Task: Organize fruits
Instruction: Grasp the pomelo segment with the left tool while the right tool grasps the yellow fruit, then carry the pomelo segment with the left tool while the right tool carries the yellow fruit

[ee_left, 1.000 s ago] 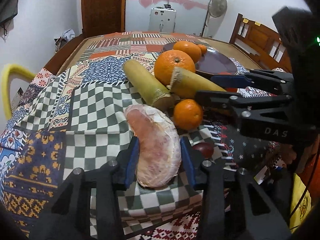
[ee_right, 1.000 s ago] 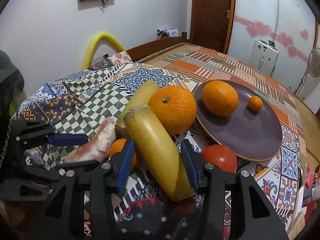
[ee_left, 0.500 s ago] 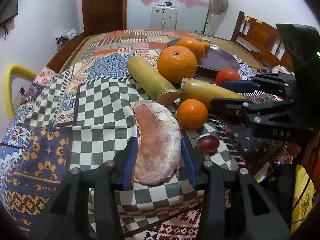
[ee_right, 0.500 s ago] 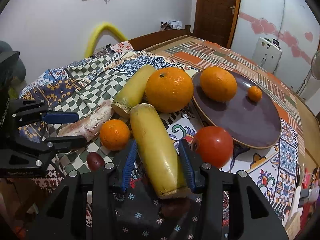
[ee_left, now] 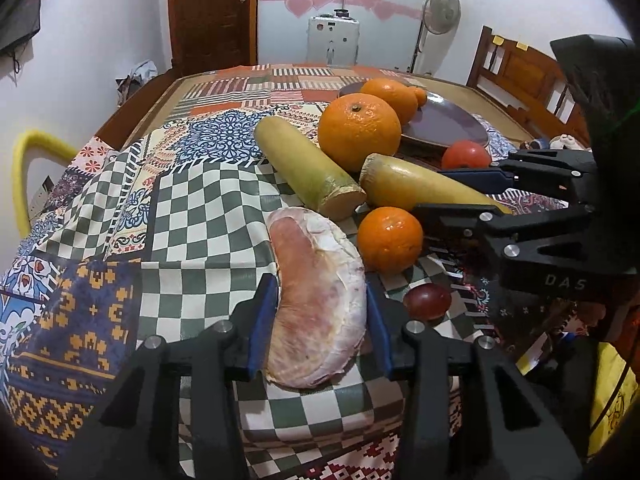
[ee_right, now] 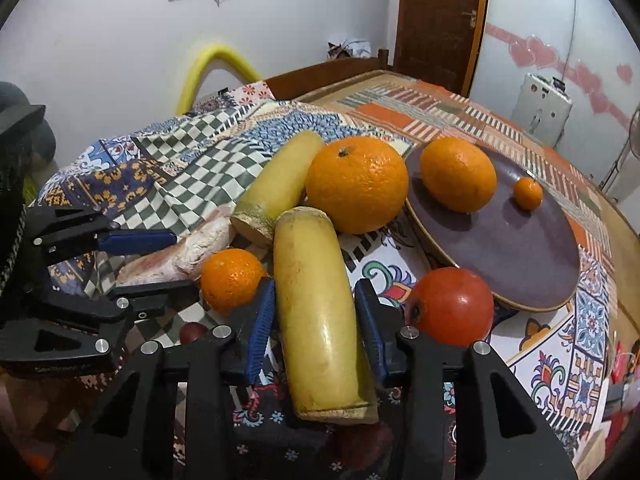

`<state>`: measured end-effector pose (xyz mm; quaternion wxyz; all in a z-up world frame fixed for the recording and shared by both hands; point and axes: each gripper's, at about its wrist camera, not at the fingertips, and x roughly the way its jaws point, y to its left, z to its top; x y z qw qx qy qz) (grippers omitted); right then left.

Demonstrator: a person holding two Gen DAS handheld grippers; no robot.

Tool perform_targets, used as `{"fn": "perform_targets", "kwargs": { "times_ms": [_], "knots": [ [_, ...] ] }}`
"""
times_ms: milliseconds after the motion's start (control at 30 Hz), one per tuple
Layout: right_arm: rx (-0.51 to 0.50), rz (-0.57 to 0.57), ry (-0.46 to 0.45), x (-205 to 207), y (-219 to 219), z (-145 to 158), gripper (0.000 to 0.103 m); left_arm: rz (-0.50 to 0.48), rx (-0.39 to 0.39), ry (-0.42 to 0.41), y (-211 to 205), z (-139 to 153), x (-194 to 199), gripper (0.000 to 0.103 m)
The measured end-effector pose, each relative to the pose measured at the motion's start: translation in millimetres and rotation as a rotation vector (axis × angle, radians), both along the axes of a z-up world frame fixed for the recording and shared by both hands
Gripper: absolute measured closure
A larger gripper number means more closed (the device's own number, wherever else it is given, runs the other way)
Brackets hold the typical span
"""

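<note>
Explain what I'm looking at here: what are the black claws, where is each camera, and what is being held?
There is no robot. A person holds a two-finger gripper in each hand, and a fisheye camera on each looks forward along its fingers.

Left wrist view: the left gripper straddles a pomelo wedge lying on the cloth.

Right wrist view: the right gripper straddles a cane.

In both, the pads sit close against the sides, but I cannot tell whether they are squeezing.

Also on the cloth are a second cane, a big orange, a small orange, a red fruit and a dark fruit. The plate holds a plate orange and a tiny orange.
</note>
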<state>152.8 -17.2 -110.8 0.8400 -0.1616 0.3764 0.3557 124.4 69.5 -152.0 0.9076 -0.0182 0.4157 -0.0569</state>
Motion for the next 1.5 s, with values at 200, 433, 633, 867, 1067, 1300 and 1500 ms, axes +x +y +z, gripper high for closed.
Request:
{"fn": "perform_targets", "kwargs": {
  "times_ms": [200,433,633,867,1067,1300,1500],
  "knots": [
    [0.050,-0.023,-0.031,-5,-7,17,0.067,-0.003,-0.015,-0.012,3,5,-4,0.063],
    [0.103,-0.098,-0.087,-7,-39,40,0.067,-0.005,-0.007,-0.040,4,13,-13,0.073],
    [0.092,-0.200,-0.112,-4,-77,41,0.067,-0.003,-0.012,-0.060,5,26,-15,0.081],
    [0.055,-0.287,-0.073,-2,-115,21,0.067,-0.014,0.001,-0.042,1,22,-13,0.080],
    [0.044,-0.317,-0.043,-4,-130,6,0.067,-0.008,0.026,0.001,-5,12,-5,0.068],
    [0.018,-0.299,-0.031,-6,-132,-5,0.067,0.012,-0.010,0.041,0,-1,6,0.053],
    [0.001,-0.293,-0.032,-6,-129,-6,0.067,0.015,0.014,0.033,-4,-3,15,0.053]
  ]
}}
